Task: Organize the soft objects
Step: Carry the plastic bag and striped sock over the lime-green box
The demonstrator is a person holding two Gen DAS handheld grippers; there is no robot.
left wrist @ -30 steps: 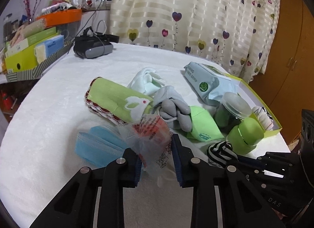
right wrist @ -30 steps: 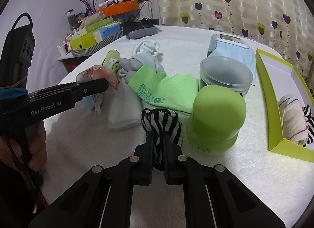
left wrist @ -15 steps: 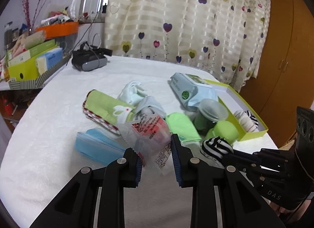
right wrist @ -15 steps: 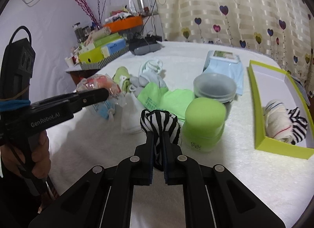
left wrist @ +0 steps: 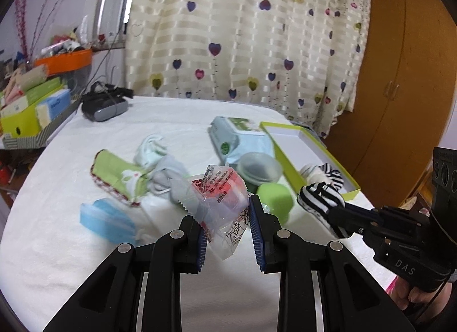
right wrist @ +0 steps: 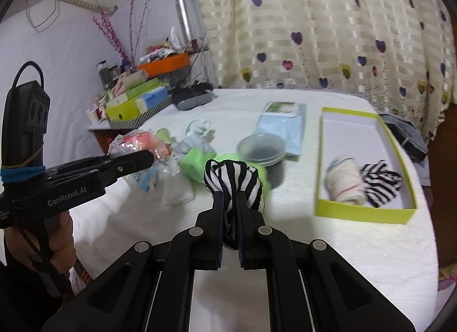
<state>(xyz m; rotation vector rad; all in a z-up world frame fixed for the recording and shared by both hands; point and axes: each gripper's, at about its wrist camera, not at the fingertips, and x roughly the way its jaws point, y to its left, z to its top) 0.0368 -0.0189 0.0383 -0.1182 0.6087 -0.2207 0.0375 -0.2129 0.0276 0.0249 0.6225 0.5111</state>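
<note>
My left gripper [left wrist: 227, 225] is shut on a clear plastic packet with red print [left wrist: 220, 203], held above the white table. That packet [right wrist: 137, 143] also shows at the left of the right wrist view, in the left gripper [right wrist: 142, 157]. My right gripper [right wrist: 230, 209] is shut on a black-and-white striped sock ball [right wrist: 232, 182], lifted off the table; the same ball [left wrist: 320, 197] appears at the right of the left wrist view. A lime-green box [right wrist: 362, 213] at the right holds a cream sock roll [right wrist: 344, 182] and a striped sock [right wrist: 380, 182].
On the table lie a green rabbit-print cloth [left wrist: 117, 177], blue face masks [left wrist: 107, 219], grey socks [left wrist: 167, 173], a wet-wipes pack [left wrist: 240, 139], a grey lidded tub [left wrist: 260, 170] and a green bottle [left wrist: 275, 200]. Boxes and a black device [left wrist: 104, 105] stand at the far left.
Both grippers have risen with their loads; the striped sock ball left the table and the objects below look smaller and further away. The green box has come more fully into view.
</note>
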